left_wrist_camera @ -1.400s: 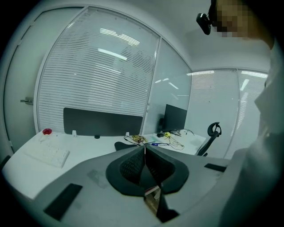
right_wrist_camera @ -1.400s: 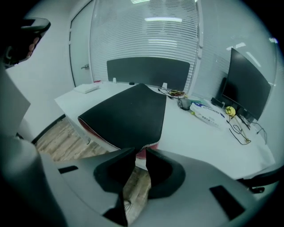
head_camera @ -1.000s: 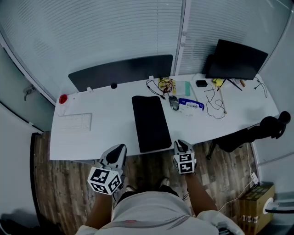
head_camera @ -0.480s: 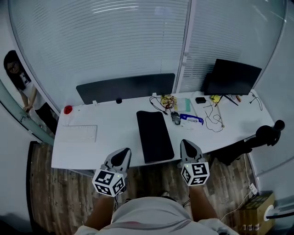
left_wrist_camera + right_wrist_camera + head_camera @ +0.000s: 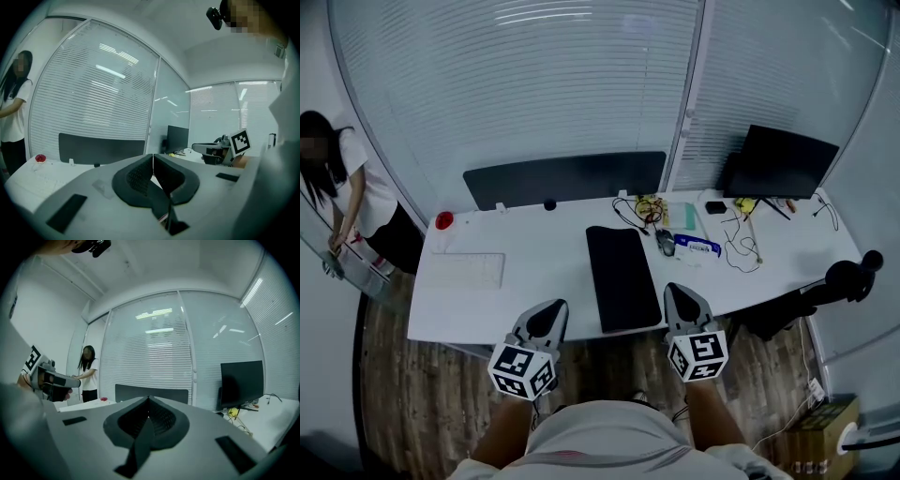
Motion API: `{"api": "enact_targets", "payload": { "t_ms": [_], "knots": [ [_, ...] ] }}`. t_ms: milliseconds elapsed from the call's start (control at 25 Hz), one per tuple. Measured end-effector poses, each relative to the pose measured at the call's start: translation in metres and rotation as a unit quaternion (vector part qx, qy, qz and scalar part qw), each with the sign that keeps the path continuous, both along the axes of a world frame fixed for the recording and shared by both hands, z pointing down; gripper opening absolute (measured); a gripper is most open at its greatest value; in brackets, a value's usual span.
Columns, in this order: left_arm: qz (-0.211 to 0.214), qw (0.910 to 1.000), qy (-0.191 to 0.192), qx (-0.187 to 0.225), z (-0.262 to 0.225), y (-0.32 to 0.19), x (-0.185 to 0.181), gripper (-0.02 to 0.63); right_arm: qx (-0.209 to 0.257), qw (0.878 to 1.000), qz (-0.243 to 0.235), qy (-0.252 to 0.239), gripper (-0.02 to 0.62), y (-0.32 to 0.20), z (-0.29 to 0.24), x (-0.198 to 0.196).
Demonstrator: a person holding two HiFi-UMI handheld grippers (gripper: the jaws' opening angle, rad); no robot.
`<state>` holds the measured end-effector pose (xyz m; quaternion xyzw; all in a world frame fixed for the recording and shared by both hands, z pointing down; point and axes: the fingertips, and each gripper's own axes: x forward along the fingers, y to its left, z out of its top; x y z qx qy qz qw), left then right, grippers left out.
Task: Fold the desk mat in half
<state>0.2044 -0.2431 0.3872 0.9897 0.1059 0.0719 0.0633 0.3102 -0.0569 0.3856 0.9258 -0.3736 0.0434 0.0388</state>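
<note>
The black desk mat [image 5: 623, 277] lies flat in the middle of the white desk [image 5: 516, 291], its short end at the near edge. My left gripper [image 5: 547, 312] hovers just short of the desk's near edge, left of the mat, jaws shut on nothing [image 5: 153, 157]. My right gripper [image 5: 680, 293] hangs at the mat's near right corner, apart from it and shut, with nothing between its pads [image 5: 148, 399]. Each gripper shows in the other's view: the right gripper [image 5: 220, 150] and the left gripper [image 5: 51, 378].
A white keyboard [image 5: 467, 270] and a red object [image 5: 443, 220] sit at the desk's left. A mouse [image 5: 665, 242], cables [image 5: 642, 208], a blue packet [image 5: 696, 246] and a monitor [image 5: 778, 161] crowd the right. A person [image 5: 337, 216] stands far left.
The right gripper has risen and sits closer to the head camera. The head view has tilted up, bringing the person at the left into sight. The mat has not moved.
</note>
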Motion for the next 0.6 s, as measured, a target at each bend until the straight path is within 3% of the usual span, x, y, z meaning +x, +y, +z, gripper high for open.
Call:
{"api": "enact_targets", "payload": {
  "t_ms": [600],
  "knots": [
    [-0.007, 1.0, 0.0, -0.004, 0.0013, -0.0017, 0.0043, 0.017, -0.01, 1.0, -0.01, 0.0, 0.051, -0.0062, 0.0019, 0.0066]
  ]
}}
